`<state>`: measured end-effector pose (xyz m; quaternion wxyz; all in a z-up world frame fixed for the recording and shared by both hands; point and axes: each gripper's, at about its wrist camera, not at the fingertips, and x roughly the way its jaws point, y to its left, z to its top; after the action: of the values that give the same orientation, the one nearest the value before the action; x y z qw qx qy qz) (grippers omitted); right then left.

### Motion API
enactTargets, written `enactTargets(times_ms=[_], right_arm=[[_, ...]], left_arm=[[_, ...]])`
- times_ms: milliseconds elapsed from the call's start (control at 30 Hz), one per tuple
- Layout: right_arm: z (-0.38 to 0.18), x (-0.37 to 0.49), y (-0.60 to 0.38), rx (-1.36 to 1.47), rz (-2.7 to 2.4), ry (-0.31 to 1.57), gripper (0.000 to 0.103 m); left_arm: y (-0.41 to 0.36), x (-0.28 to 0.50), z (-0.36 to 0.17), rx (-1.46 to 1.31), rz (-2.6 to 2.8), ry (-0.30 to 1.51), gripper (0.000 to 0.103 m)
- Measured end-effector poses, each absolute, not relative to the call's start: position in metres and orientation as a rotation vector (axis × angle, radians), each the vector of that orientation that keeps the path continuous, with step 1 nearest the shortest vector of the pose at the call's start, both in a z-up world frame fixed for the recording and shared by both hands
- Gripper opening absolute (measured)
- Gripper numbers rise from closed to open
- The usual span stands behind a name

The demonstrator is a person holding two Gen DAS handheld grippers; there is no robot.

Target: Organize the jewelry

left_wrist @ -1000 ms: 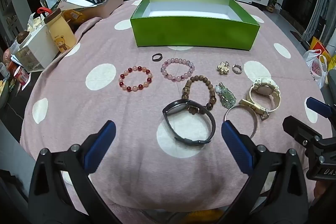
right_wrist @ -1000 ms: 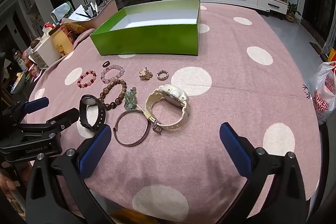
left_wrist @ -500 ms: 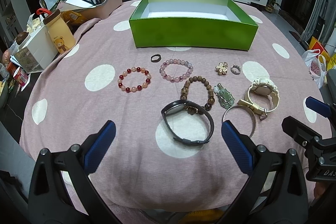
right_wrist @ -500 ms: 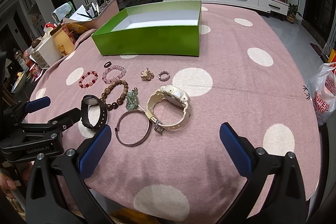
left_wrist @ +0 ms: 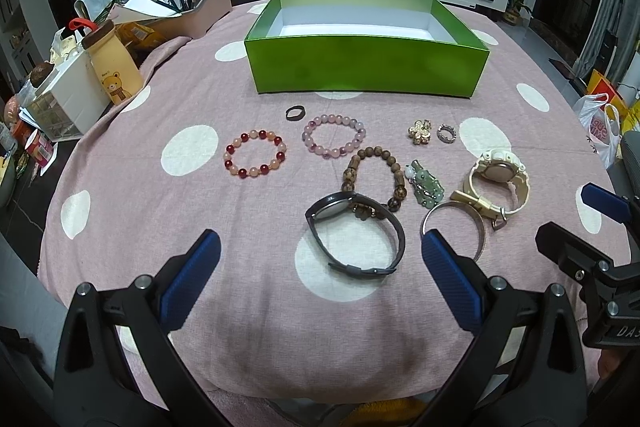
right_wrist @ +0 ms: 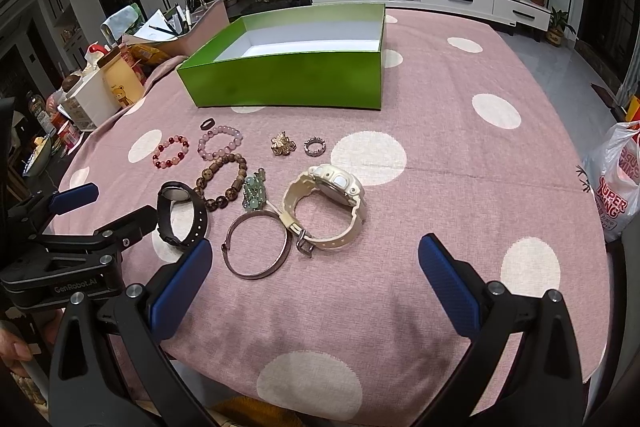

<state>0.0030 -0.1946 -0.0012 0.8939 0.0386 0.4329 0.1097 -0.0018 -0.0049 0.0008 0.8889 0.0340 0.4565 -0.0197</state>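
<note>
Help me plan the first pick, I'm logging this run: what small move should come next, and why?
Probably ease the left tongs forward and down over the black watch. Both tongs hang open and empty, the green box holds nothing yet, and that watch lies nearest, right between the left fingers.

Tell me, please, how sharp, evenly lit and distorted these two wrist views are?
Left wrist view: jewelry is sharp, the green box front wall shows a soft sheen, fisheye bends the table edge, corners go black. Right wrist view: equally sharp, the cream watch is crisp, the room behind is dim, the open right gripper casts a faint shadow on the cloth.
</note>
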Motion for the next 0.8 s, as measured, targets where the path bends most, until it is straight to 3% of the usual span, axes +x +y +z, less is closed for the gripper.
enactTargets(times_ms=[800], right_arm=[[0.0003,0.0017,-0.1935,0.081,0.231,0.897,0.102]], left_arm=[[-0.0062,-0.0024,0.0016,0.070,-0.043,0.947,0.101]])
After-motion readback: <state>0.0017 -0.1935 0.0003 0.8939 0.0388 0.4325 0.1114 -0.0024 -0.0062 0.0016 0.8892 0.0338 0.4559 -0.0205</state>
